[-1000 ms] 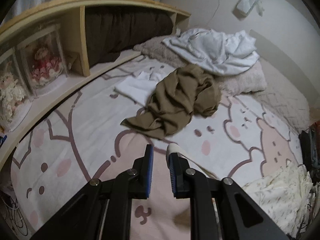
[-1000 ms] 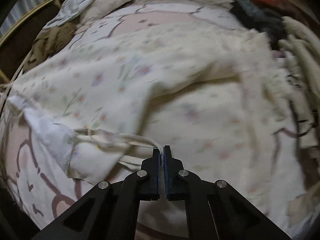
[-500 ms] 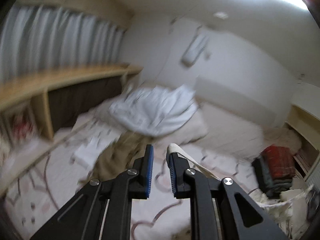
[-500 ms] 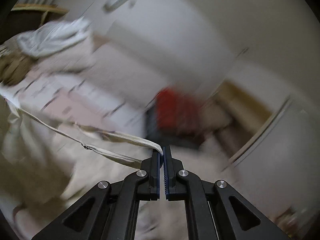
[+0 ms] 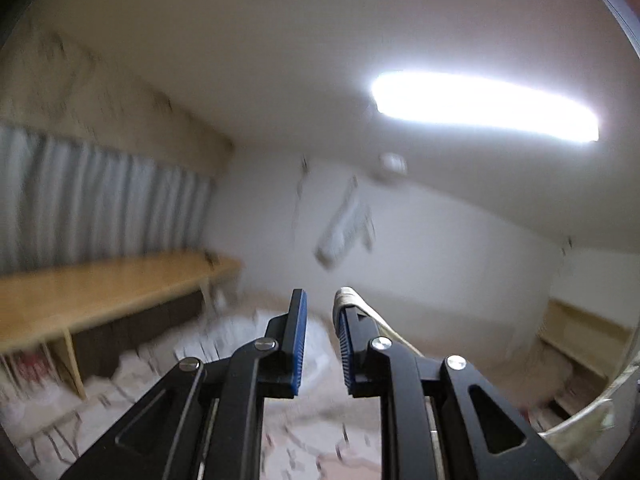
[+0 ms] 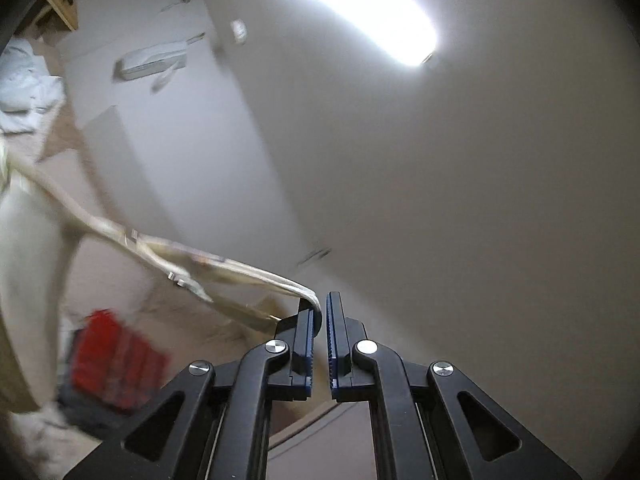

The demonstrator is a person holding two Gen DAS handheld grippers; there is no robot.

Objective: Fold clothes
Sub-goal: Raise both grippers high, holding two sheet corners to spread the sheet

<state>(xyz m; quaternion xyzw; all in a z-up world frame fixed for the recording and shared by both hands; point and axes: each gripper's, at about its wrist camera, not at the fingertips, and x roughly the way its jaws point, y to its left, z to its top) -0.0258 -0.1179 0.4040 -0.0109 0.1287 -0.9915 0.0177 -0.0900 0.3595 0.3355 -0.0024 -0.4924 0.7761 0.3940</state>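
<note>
Both cameras tilt toward the ceiling light [image 5: 484,106], the bed [image 5: 304,436] a blur below. The cream garment [image 6: 24,240] hangs by straps looped over one finger of each parted gripper, left gripper [image 5: 320,336] and right gripper [image 6: 319,336].

in the left wrist view the left tongs [image 5: 320,300] point up toward the far wall, jaws apart, with a strap [image 5: 362,306] draped over the tip of the right-hand jaw and running down to the right. a shelf [image 5: 100,284] runs along the left side, with curtains [image 5: 92,204] above it. the bed [image 5: 240,360] lies below and behind the tongs. a ceiling light [image 5: 480,106] sits overhead to the right.

in the right wrist view the right tongs [image 6: 320,304] point up at the ceiling, jaws slightly apart. a strap [image 6: 240,272] hooks over the left-hand jaw and leads off left to hanging cloth [image 6: 28,260]. a ceiling light [image 6: 360,4] is above.
</note>
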